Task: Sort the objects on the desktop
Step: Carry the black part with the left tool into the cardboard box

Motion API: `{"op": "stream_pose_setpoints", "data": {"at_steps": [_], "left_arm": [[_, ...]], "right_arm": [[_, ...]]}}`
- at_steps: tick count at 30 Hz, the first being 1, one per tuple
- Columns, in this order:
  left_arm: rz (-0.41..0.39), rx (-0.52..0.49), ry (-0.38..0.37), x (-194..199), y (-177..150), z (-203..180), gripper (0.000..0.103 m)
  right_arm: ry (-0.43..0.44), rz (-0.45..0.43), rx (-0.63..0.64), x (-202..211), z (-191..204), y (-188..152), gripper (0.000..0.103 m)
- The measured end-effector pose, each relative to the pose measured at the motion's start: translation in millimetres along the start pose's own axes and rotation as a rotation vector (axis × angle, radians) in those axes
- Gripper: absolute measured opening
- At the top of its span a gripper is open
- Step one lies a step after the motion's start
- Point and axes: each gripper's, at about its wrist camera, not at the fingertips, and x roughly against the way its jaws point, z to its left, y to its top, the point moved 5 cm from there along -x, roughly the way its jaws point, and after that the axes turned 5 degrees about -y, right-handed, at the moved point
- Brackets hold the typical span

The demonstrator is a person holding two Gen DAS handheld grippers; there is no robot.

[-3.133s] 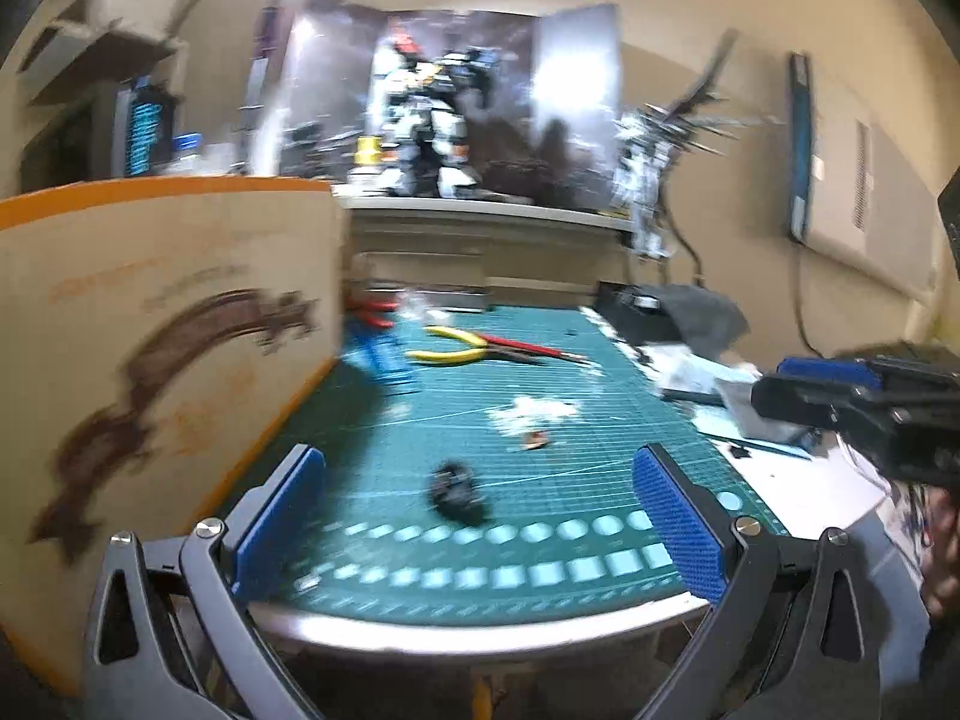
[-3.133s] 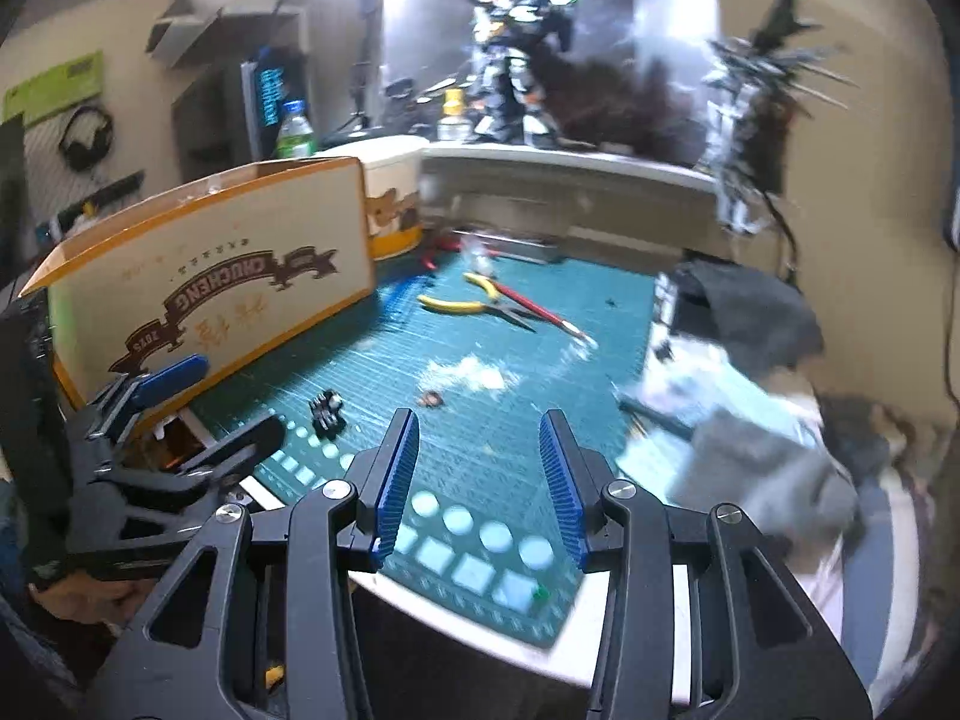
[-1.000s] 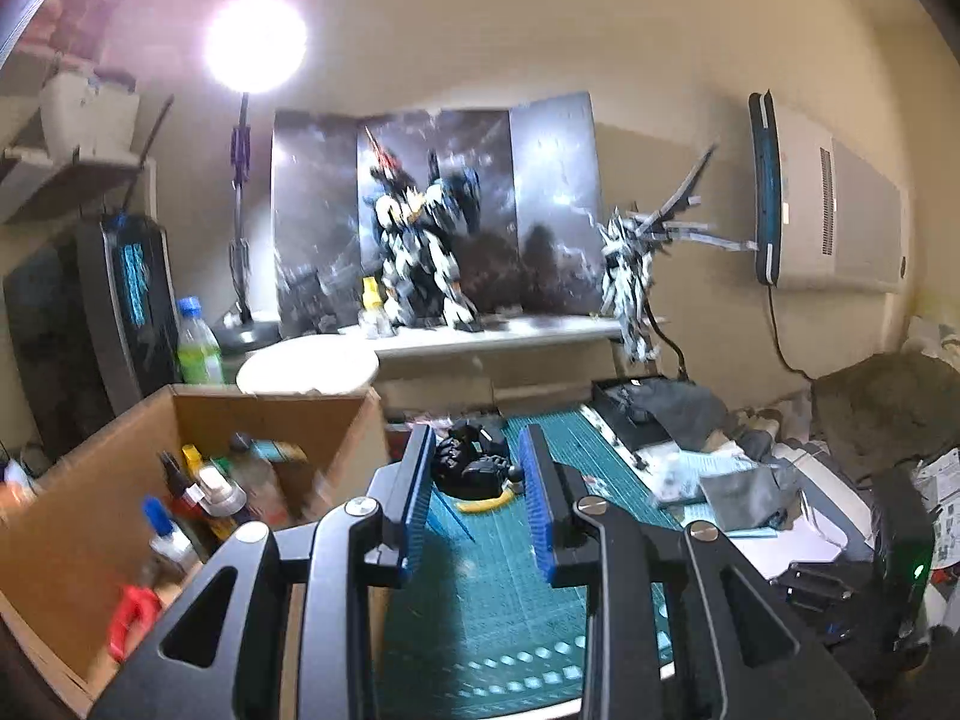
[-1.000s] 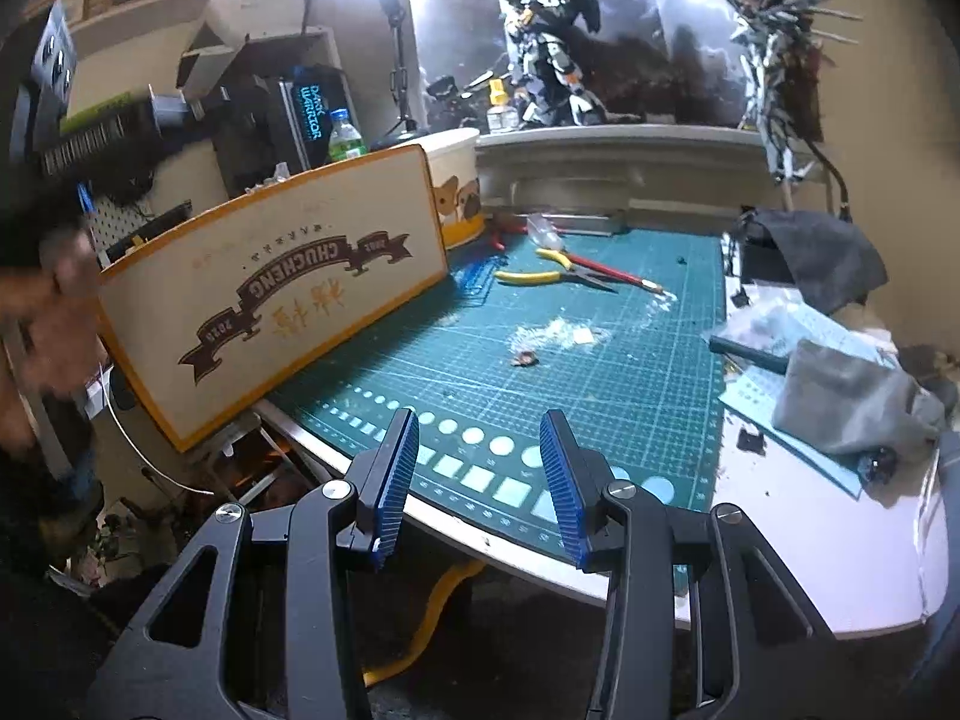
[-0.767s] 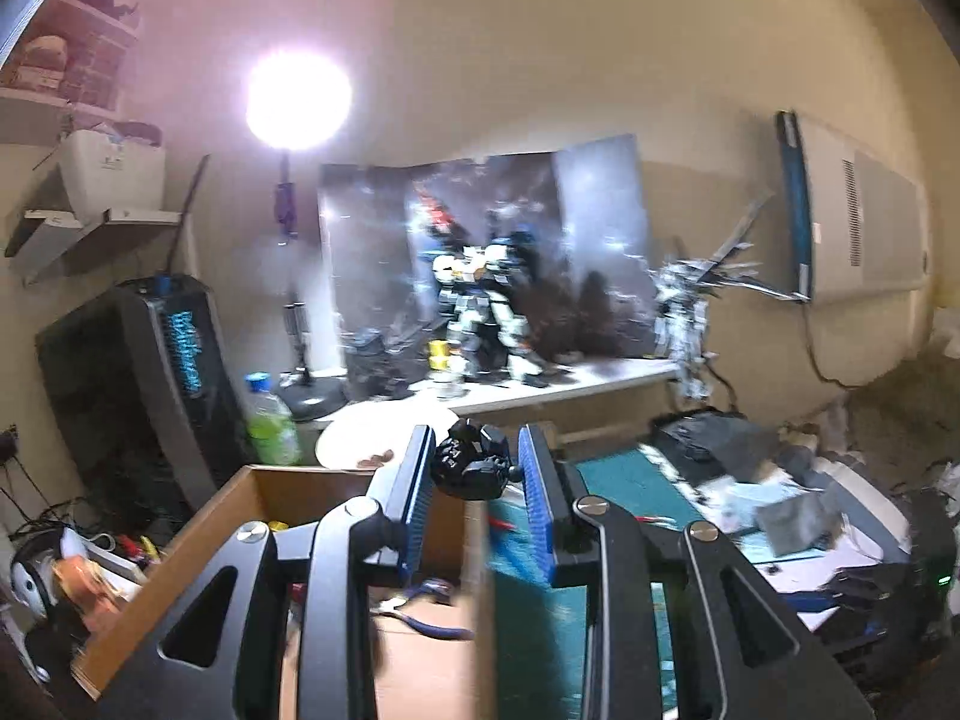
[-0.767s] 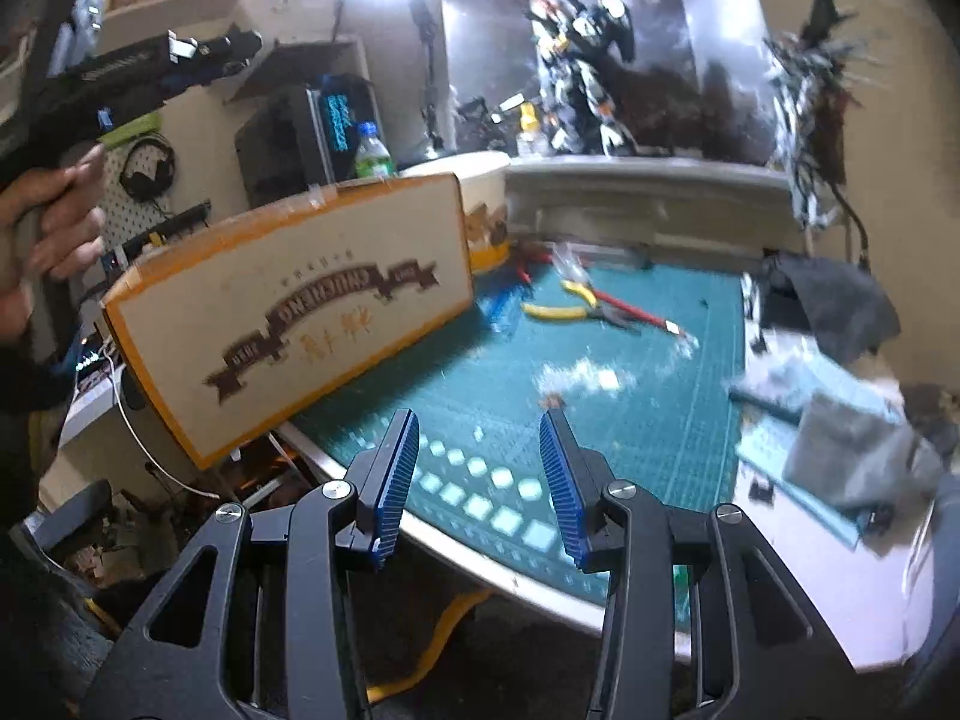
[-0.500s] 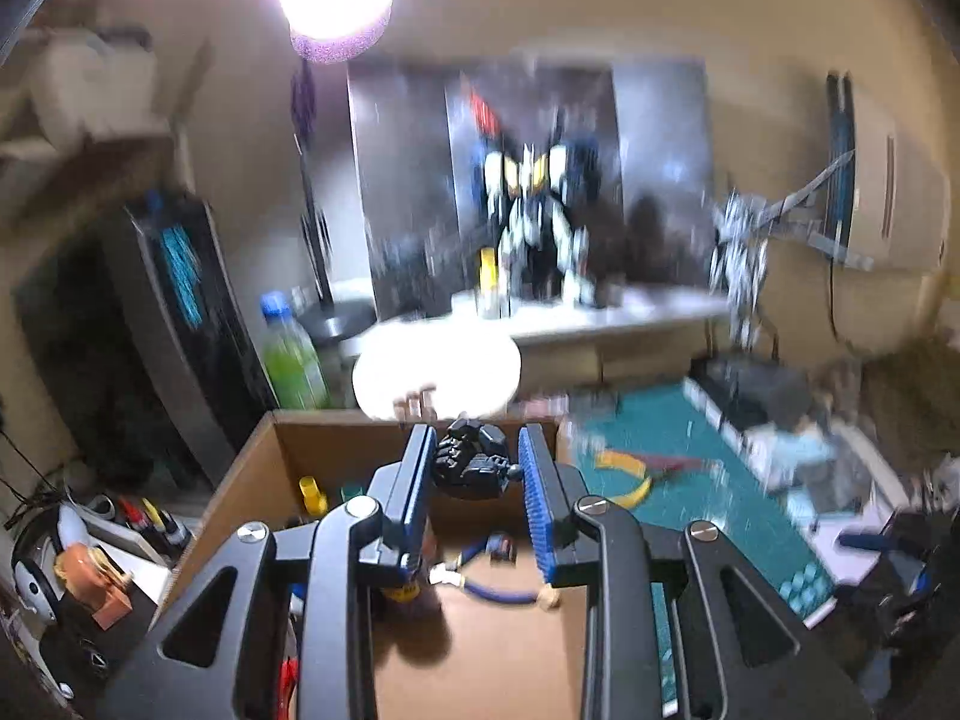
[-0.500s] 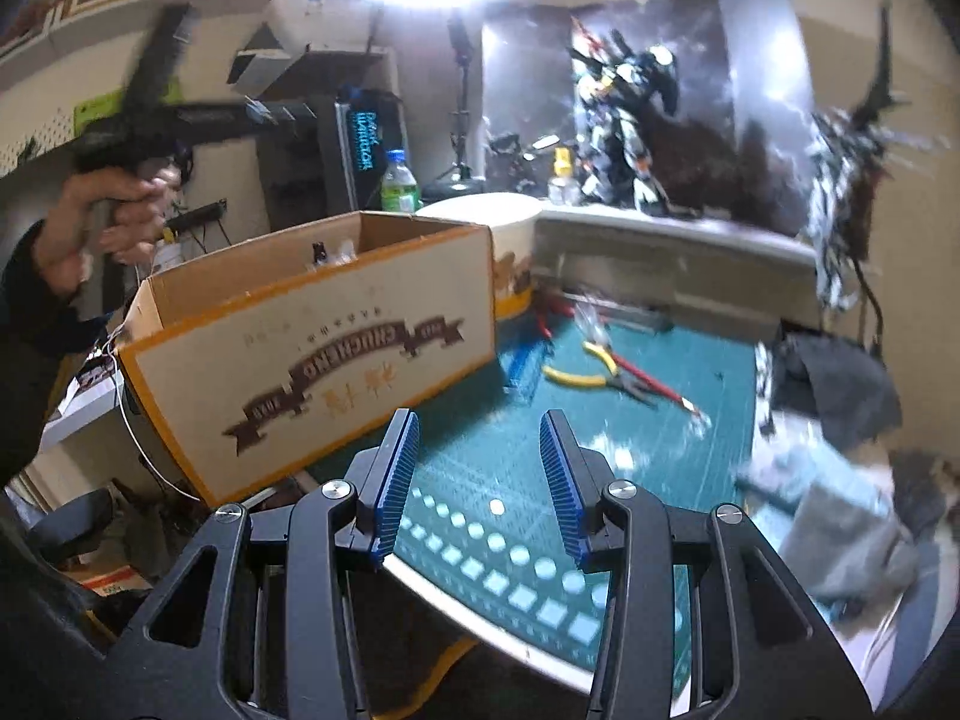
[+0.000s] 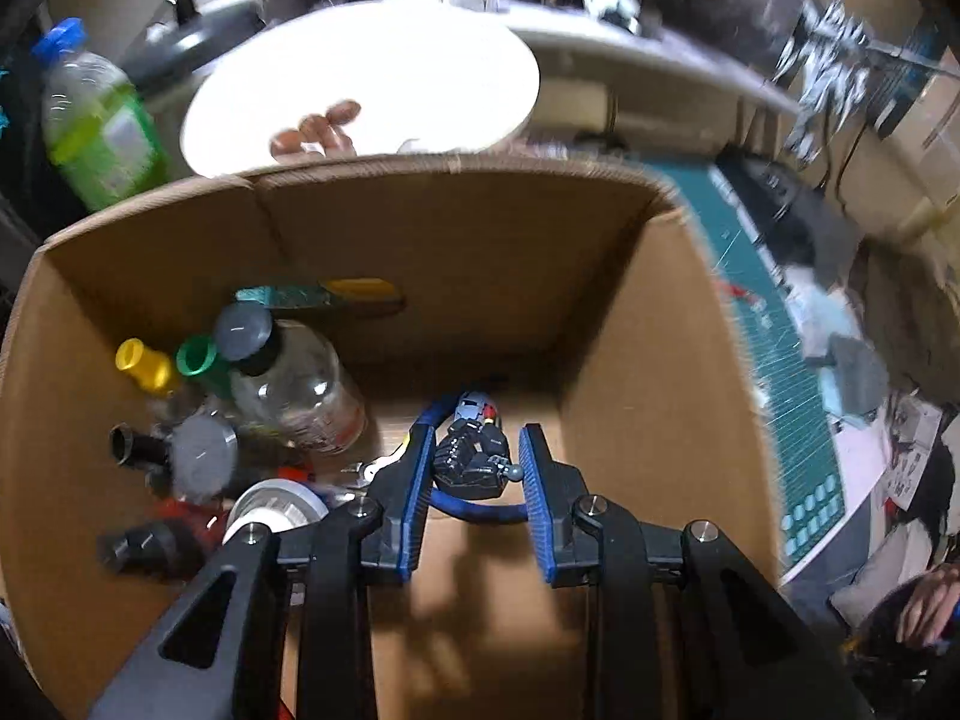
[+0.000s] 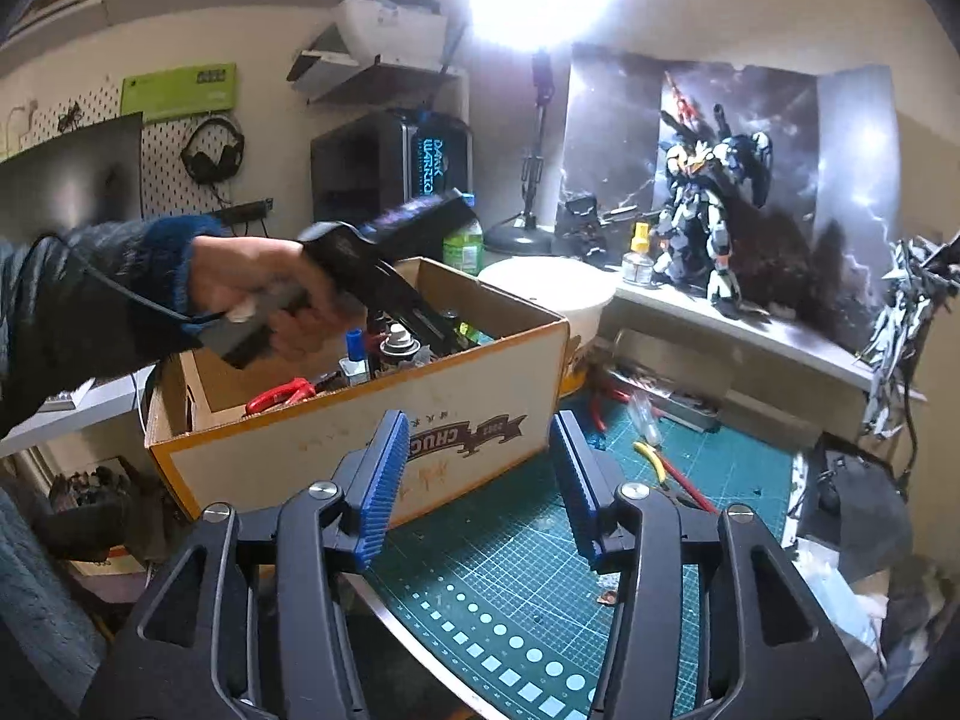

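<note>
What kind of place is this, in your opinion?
Probably a hobbyist's model-building desk at home: a green cutting mat, a robot model figure on the ledge, and a cardboard box of bottles and tools.

The counter (image 10: 708, 546) carries a green cutting mat (image 10: 540, 558), with a cardboard box (image 10: 456, 432) at its left edge and pliers (image 10: 660, 462) near its back edge.

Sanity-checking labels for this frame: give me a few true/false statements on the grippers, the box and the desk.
1. The left gripper holds a small dark model part over the cardboard box. True.
2. The box is empty. False: bottles, tape and tools lie inside.
3. The right gripper grips the yellow pliers. False: its jaws are opening with nothing between them; the pliers lie on the green mat.
4. A robot figure stands on the back shelf. True.
</note>
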Motion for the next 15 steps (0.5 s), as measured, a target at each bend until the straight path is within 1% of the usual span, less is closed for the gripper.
{"op": "stream_pose_setpoints", "data": {"at_steps": [3,5,8,11,15], "left_arm": [[0.04,-0.025,0.02,-19.4,-1.2,-3.6,0.029],[0.046,-0.048,0.05,-26.6,-0.6,-6.1,0.029],[0.086,-0.025,0.002,-36.2,-3.3,-10.5,0.029],[0.093,-0.048,0.038,-43.5,-4.9,-12.5,0.029],[0.109,-0.05,0.054,-47.6,-6.5,-13.1,0.029]], "right_arm": [[-0.007,0.027,-0.012,-7.9,-2.3,-5.8,0.046],[-0.01,0.043,-0.025,-12.1,-5.7,-7.7,0.046],[-0.015,0.052,-0.025,-15.0,-8.1,-9.2,0.046],[-0.009,0.055,-0.023,-17.0,-8.1,-7.9,0.046],[0.0,0.06,-0.017,-21.0,-5.6,-6.8,0.046]]}}
